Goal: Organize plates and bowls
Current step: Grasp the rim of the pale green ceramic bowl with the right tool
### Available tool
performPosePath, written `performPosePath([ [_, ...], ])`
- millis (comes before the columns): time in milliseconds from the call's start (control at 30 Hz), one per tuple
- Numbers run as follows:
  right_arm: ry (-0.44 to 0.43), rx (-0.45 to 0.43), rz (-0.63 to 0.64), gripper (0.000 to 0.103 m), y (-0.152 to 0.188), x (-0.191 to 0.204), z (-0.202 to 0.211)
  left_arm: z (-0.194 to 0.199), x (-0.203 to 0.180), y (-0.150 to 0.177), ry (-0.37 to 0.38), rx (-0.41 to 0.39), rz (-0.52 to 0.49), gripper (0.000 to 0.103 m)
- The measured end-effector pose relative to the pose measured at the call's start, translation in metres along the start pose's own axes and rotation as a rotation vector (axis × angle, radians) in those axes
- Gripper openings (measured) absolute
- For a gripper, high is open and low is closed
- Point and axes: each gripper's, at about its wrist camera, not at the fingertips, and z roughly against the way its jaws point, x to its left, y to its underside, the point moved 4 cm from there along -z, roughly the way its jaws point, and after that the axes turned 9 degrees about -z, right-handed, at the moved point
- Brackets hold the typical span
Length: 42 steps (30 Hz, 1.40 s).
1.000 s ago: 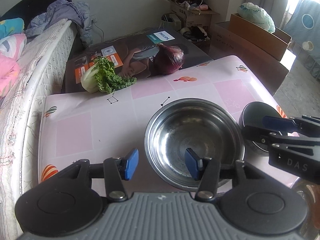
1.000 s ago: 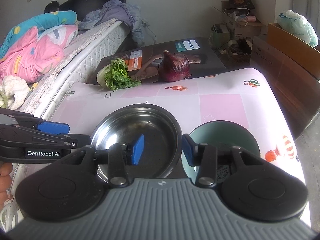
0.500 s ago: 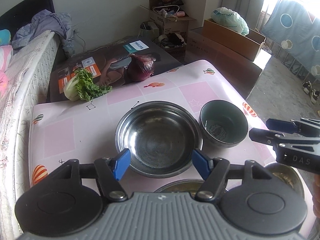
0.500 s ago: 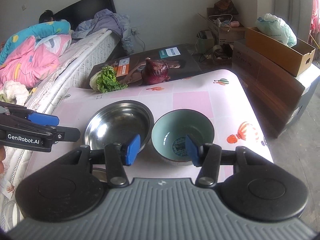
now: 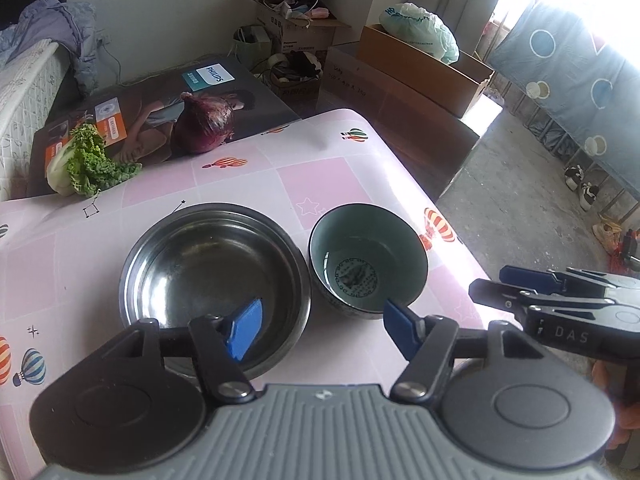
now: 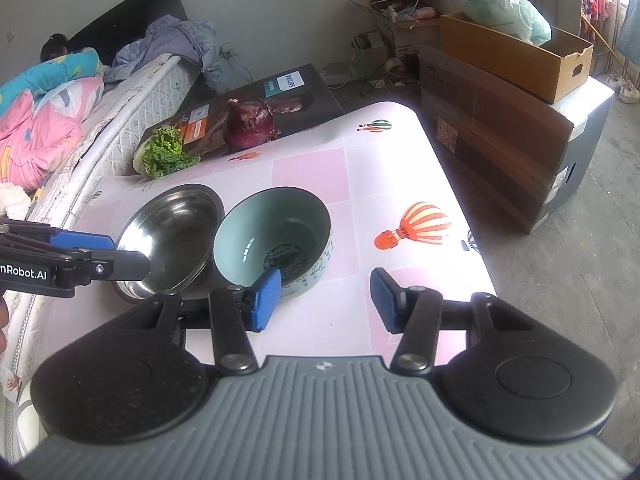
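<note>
A steel bowl point(image 5: 216, 280) point(image 6: 172, 236) and a green ceramic bowl point(image 5: 368, 264) point(image 6: 276, 232) stand side by side, rims almost touching, on the pink table point(image 5: 320, 176). My left gripper point(image 5: 322, 328) hovers on the near side of both, its blue pads spanning the gap between them; its jaws are closing with nothing between them. My right gripper point(image 6: 324, 300) is open and empty, just right of the green bowl, its left pad in front of that bowl's near wall. Each gripper shows in the other's view: the right gripper point(image 5: 520, 284), the left gripper point(image 6: 100, 252).
A lettuce point(image 5: 84, 160) and a red onion point(image 5: 204, 124) lie on a printed box point(image 5: 224, 92) at the table's far edge. A bed point(image 6: 60, 120) runs along the left. Cardboard boxes point(image 6: 500, 80) stand on the floor to the right, past the table's right edge point(image 6: 460, 200).
Both grippers drew back and swung right, so the green bowl came fully into view beside the steel one. The left jaws stand wider than a second ago.
</note>
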Motion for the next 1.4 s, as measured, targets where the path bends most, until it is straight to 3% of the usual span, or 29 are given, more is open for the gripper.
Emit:
performPosePath([
  [133, -0.021, 0.034, -0.037, 0.046, -0.006, -0.008, -0.022, -0.026, -0.003, -0.027, -0.019, 0.016, -0.039, 0.057],
  [333, -0.015, 0.066, -0.046, 0.039, -0.015, -0.009, -0.055, -0.07, -0.004, -0.06, -0.031, 0.068, -0.092, 0.056],
  [467, -0.038, 0.083, -0.056, 0.036, -0.019, -0.01, -0.07, -0.092, -0.008, -0.072, -0.049, 0.107, -0.128, 0.045],
  [800, -0.092, 0.098, -0.022, 0.009, -0.019, -0.001, -0.073, -0.121, -0.016, -0.075, -0.086, 0.202, -0.14, 0.024],
  [933, -0.09, 0.083, 0.015, 0.009, -0.018, 0.0, -0.072, -0.121, -0.013, -0.074, -0.079, 0.202, -0.104, 0.023],
  [1200, -0.053, 0.059, -0.007, 0.005, -0.027, -0.022, -0.07, -0.112, -0.019, -0.06, 0.026, 0.254, -0.062, 0.022],
  [1400, -0.088, 0.108, -0.06, 0.011, -0.019, -0.03, -0.063, -0.106, -0.027, -0.049, 0.032, 0.282, -0.084, 0.021],
])
